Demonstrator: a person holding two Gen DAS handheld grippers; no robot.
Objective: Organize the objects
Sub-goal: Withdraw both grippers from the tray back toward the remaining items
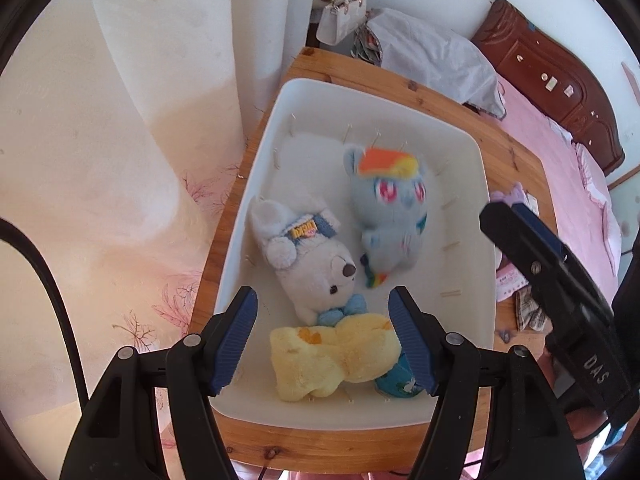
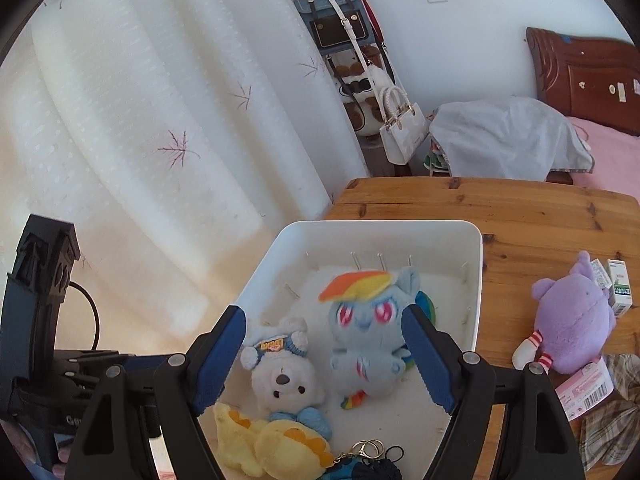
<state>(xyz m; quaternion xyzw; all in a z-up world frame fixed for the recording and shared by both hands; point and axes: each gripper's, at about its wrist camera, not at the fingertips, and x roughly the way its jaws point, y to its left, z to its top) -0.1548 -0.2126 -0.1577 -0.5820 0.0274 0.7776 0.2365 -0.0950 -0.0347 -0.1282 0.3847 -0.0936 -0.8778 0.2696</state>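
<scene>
A white bin [image 1: 256, 184] [image 2: 476, 280] stands on the wooden table [image 1: 520, 160] [image 2: 520, 216]. In it lie a blue rainbow-maned pony plush [image 1: 394, 216] [image 2: 370, 336], a white bear plush [image 1: 316, 276] [image 2: 282, 376], a yellow plush [image 1: 332, 356] [image 2: 264, 444] and a small blue item with key rings [image 2: 368, 464]. My left gripper [image 1: 324, 312] is open and empty above the yellow plush. My right gripper [image 2: 324, 332] is open and empty above the bear and pony. A purple plush [image 2: 568, 320] sits on the table right of the bin.
White curtains [image 2: 160, 120] hang left of the table. Small boxes [image 2: 618, 288], a pink tagged packet [image 2: 588, 388] and plaid cloth [image 2: 612, 420] lie by the purple plush. Handbags [image 2: 400, 128] hang behind the table, and a bed [image 1: 560, 152] stands to the right.
</scene>
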